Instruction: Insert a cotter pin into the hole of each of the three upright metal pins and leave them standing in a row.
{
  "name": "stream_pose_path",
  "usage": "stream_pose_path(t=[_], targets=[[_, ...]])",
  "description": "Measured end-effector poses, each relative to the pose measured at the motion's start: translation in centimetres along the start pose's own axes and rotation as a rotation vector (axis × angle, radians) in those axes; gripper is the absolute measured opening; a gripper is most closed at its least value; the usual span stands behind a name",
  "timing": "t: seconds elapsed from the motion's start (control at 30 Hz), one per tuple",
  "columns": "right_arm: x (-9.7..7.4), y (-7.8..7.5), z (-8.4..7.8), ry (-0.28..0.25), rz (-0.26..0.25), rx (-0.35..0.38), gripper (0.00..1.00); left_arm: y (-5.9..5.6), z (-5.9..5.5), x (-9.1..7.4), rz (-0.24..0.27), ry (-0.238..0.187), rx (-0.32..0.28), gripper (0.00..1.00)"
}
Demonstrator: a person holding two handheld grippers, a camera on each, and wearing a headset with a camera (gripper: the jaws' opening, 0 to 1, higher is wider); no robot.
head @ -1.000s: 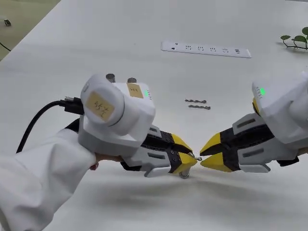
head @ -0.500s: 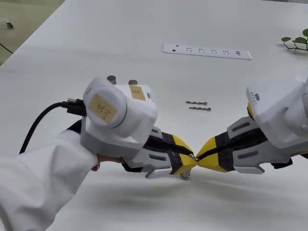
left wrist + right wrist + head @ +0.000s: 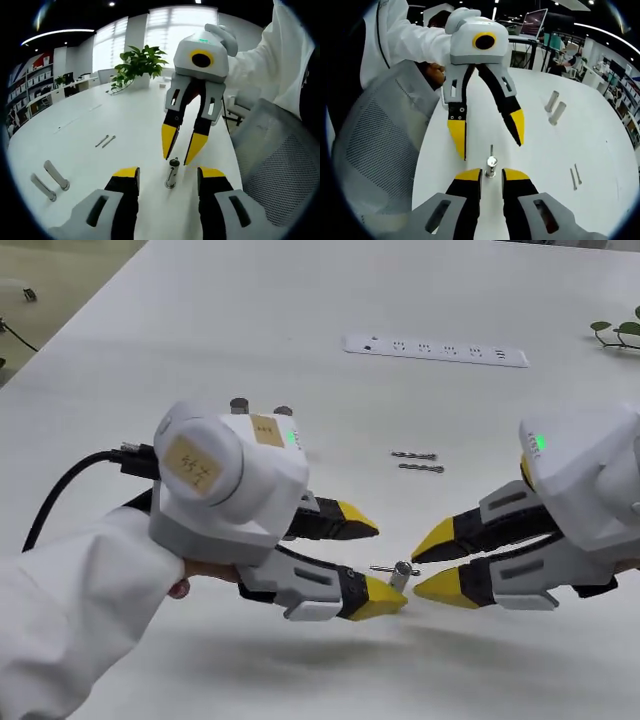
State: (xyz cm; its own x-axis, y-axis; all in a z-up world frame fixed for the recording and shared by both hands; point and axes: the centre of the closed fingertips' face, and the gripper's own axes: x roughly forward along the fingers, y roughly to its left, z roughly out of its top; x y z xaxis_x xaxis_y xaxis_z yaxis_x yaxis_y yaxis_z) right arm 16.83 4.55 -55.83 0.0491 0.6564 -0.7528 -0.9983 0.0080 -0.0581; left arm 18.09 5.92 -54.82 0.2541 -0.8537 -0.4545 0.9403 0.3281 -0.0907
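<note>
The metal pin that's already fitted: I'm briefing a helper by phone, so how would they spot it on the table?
On the white table, the left gripper and right gripper point at each other. One short metal pin stands between their yellow fingers. Unlike the two bare pins behind the left gripper, it has a thin cotter pin through its head.

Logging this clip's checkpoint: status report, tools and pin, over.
Both open: left tool, right tool, either side of metal pin. Pin upright, unheld, cotter pin through its head. Two other pins, two loose cotter pins wait; nothing in the way.
</note>
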Motion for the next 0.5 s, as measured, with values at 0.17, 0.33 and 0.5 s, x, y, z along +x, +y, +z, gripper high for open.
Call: stream_pose_path(t=[0.17,0.33,0.5], targets=[[0.3,0.0,0.5,-0.007,-0.001,0.004,0.11,-0.1,-0.1,-0.8,0.038,-0.022,-0.001,0.52],[0.8,0.1,0.7,-0.005,0.009,-0.002,0.11,-0.3,-0.6,-1.3,0.059,-0.032,-0.021,0.72],[1.4,0.1,0.4,0.001,0.019,0.003,0.11,-0.3,-2.0,-1.4,0.083,0.001,-0.043,0.91]])
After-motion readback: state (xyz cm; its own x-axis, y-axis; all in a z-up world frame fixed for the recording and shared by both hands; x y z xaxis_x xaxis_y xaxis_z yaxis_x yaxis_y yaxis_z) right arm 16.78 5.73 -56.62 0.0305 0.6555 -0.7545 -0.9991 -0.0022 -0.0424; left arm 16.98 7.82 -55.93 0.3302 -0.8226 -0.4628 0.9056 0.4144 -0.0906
